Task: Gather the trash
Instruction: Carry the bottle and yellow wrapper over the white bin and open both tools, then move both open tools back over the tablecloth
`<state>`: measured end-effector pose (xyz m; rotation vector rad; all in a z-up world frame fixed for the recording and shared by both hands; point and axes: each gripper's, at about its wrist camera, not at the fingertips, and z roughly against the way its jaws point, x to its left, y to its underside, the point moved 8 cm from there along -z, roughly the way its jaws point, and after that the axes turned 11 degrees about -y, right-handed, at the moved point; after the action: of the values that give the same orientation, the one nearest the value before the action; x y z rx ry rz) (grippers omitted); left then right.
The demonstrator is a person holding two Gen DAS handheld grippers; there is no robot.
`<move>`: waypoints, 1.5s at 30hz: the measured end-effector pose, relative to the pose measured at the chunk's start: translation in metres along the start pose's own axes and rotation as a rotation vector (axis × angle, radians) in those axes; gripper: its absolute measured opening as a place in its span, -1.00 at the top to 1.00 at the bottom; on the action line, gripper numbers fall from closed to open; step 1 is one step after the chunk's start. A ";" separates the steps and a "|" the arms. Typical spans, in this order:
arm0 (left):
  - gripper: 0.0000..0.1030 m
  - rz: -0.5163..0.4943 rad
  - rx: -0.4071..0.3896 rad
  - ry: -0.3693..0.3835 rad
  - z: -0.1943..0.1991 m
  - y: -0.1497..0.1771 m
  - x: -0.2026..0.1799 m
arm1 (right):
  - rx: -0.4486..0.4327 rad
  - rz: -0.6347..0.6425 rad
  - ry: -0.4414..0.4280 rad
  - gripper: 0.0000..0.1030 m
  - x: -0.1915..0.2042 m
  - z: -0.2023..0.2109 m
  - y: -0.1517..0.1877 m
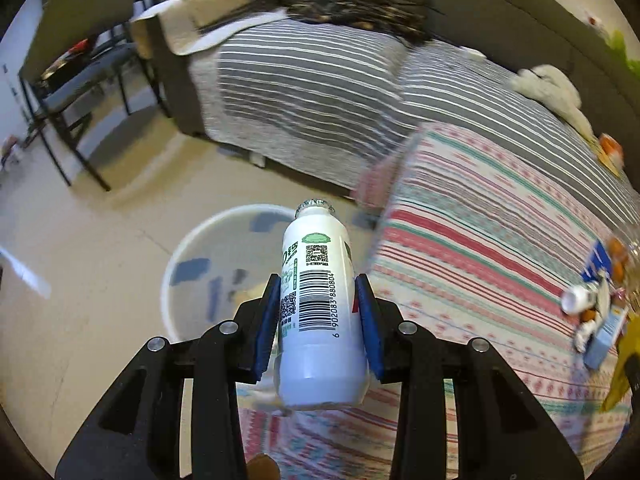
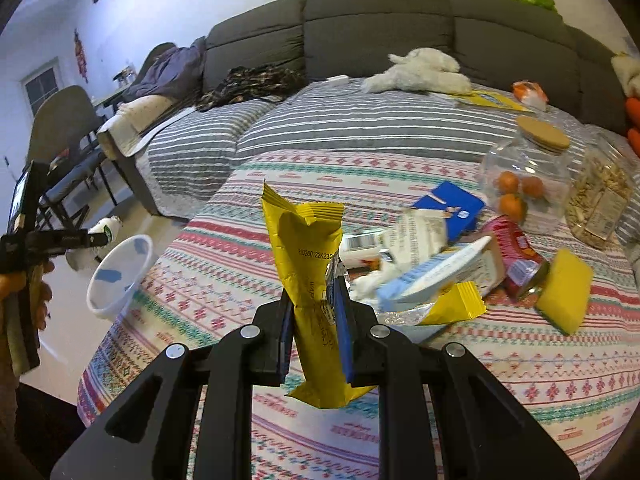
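My left gripper [image 1: 318, 284] is shut on a white plastic bottle [image 1: 318, 312] with a barcode label, its neck pointing forward over the white bin [image 1: 192, 248] on the floor beside the patterned cloth. In the right wrist view the left gripper [image 2: 90, 238] with the bottle [image 2: 106, 227] hangs just above the bin [image 2: 120, 276]. My right gripper [image 2: 312, 292] is shut on a yellow snack wrapper [image 2: 310, 272], held upright above the patterned cloth [image 2: 248, 248]. A heap of trash [image 2: 432, 264] with cartons, wrappers and tissue lies on the cloth to the right.
A yellow sponge [image 2: 564, 292], a glass jar with oranges [image 2: 524, 184] and a jar of nuts [image 2: 600, 200] stand at the right. A grey sofa [image 2: 380, 28] with striped covers, a white plush toy [image 2: 420, 72] and clothes lies behind. A chair [image 1: 76, 60] stands on the floor at left.
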<state>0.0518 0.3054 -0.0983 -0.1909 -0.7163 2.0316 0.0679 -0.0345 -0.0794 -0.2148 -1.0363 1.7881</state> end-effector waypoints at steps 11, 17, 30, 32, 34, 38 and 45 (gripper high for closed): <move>0.10 0.057 0.006 -0.053 -0.009 -0.009 0.044 | 0.041 0.036 -0.102 0.63 0.068 -0.043 -0.004; 0.09 0.112 -0.034 -0.042 0.008 -0.019 0.066 | 0.053 0.067 -0.192 0.63 0.134 -0.086 -0.027; 0.04 0.214 -0.112 -0.086 0.031 -0.038 0.124 | 0.164 0.111 -0.364 0.52 0.273 -0.189 -0.026; 0.04 0.221 -0.109 -0.084 0.031 -0.039 0.128 | 0.181 0.103 -0.386 0.27 0.283 -0.199 -0.023; 0.04 0.230 -0.107 -0.088 0.030 -0.039 0.134 | 0.181 0.090 -0.383 -0.04 0.289 -0.206 -0.024; -0.02 0.239 -0.106 -0.083 0.032 -0.038 0.137 | 0.176 0.054 -0.362 -0.65 0.285 -0.209 -0.026; -0.50 0.216 -0.109 -0.070 0.034 -0.036 0.125 | 0.135 0.065 -0.234 -0.87 0.256 -0.195 -0.035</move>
<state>-0.0033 0.4083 -0.0321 -0.2713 -0.8838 2.2145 0.0814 0.2885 -0.0959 0.0456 -1.0760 1.9684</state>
